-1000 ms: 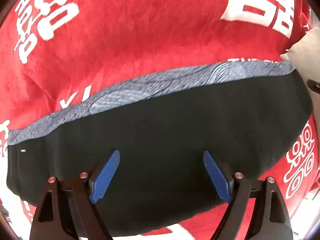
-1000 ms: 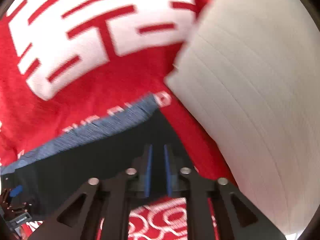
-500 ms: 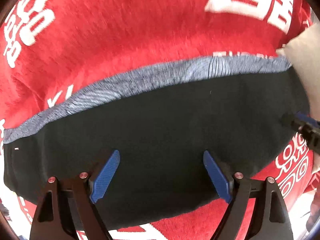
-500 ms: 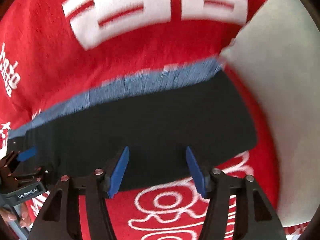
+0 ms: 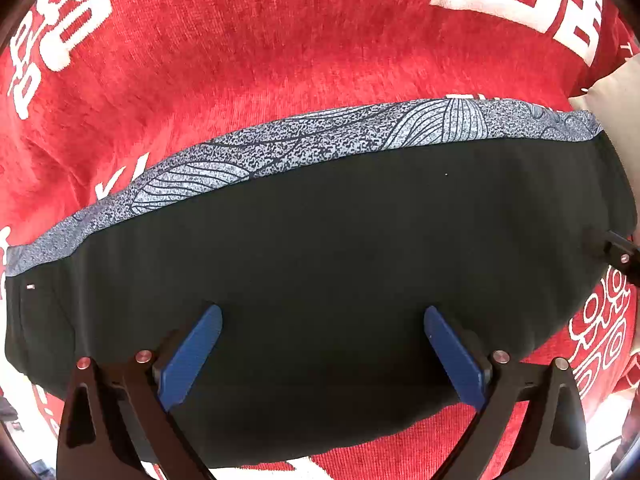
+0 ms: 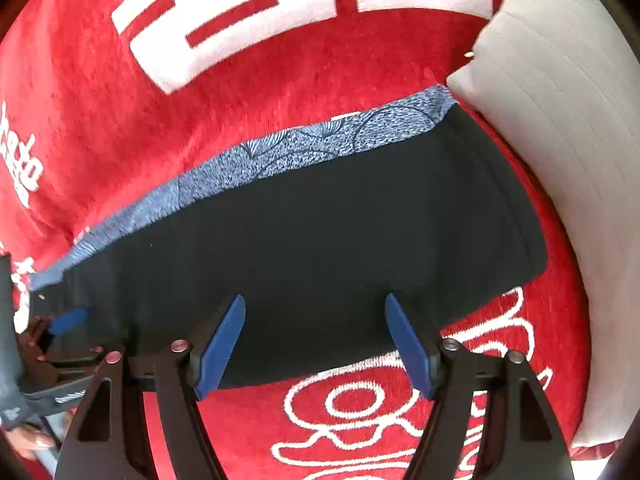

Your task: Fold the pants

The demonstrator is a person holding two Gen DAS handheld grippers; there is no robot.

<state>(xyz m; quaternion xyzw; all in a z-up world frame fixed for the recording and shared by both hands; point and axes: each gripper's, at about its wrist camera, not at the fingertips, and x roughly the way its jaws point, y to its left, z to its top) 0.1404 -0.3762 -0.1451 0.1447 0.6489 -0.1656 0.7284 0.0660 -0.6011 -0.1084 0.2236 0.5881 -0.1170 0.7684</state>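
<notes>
The pants [image 5: 320, 264] lie flat on the blanket [image 5: 280, 60], their band [image 5: 304, 140] along the far edge. My left tool [image 5: 320, 354] hangs over their near left part, my right tool [image 6: 316, 344] over the near right edge. A pillow [image 6: 560, 160] lies right of the pants, touching their far right corner.

Red patterned blanket [image 5: 280, 60], pale cushion [image 6: 560, 140]
</notes>
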